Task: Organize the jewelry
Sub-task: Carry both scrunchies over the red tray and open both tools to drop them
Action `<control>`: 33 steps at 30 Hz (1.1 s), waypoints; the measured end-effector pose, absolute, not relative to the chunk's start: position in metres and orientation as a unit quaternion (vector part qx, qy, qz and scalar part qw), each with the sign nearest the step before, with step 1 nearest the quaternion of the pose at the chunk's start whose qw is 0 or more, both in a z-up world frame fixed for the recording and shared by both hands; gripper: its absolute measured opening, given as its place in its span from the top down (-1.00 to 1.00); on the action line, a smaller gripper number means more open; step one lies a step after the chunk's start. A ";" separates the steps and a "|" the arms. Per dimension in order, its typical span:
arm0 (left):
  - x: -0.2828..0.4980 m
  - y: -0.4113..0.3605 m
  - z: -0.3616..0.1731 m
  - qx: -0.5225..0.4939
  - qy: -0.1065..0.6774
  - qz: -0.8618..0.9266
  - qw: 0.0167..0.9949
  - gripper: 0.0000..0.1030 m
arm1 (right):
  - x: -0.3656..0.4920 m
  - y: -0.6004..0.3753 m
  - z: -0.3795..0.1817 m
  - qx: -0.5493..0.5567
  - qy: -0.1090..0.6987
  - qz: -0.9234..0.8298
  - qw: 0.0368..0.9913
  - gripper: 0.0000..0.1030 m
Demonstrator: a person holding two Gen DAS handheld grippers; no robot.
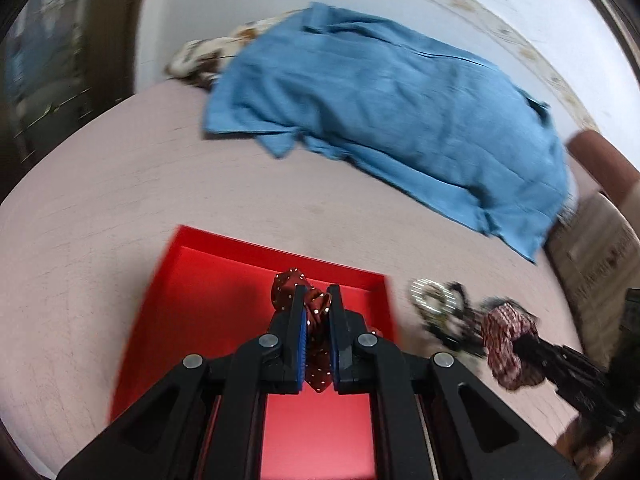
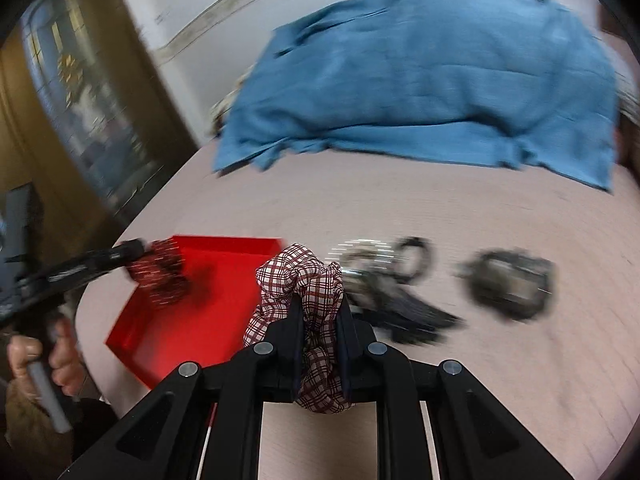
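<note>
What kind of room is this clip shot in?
Probably a bedroom in a home: the work surface looks like a bed with a pink sheet, a blue garment lies spread across it, and a glass-fronted cabinet stands beside it. Blur leaves some doubt.

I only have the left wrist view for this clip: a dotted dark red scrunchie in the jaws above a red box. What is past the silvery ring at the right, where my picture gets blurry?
Observer: In the right wrist view, a separate dark, blurred jewelry piece lies alone on the pink bedspread, apart from the silvery ring cluster.
Operator: What does the right gripper hold? I only see it sideways.
Observer: The right gripper is shut on a red-and-white checked scrunchie, bunched between the pads.
Operator: Who holds my gripper?
Observer: A person's hand grips the left gripper's handle, off the bed's edge.
</note>
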State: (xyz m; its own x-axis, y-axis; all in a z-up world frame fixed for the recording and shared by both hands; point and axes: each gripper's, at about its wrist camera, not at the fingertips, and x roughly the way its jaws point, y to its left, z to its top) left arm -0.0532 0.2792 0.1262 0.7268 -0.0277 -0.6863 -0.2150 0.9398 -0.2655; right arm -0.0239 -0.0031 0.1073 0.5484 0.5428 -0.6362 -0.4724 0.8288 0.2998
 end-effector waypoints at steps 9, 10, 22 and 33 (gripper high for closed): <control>-0.028 0.330 0.097 -0.169 0.369 0.091 0.910 0.82 | 0.025 0.122 0.068 -0.001 0.438 0.328 0.837 0.69; -0.027 0.333 0.096 -0.172 0.367 0.090 0.910 0.81 | 0.027 0.126 0.064 0.000 0.443 0.327 0.835 0.69; -0.034 0.352 0.100 -0.218 0.331 0.068 0.916 -0.06 | 0.058 0.152 0.047 -0.001 0.457 0.308 0.834 0.13; -0.056 0.318 0.114 -0.144 0.314 0.083 0.935 -0.25 | 0.025 0.084 0.096 0.022 0.405 0.298 0.864 -0.26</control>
State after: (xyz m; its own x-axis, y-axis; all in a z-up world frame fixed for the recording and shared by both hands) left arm -0.0558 0.3183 0.1138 0.7886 0.0650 -0.6115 -0.2457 0.9449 -0.2164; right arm 0.0253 0.0836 0.0964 0.4949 0.5325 -0.6866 -0.4963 0.8219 0.2797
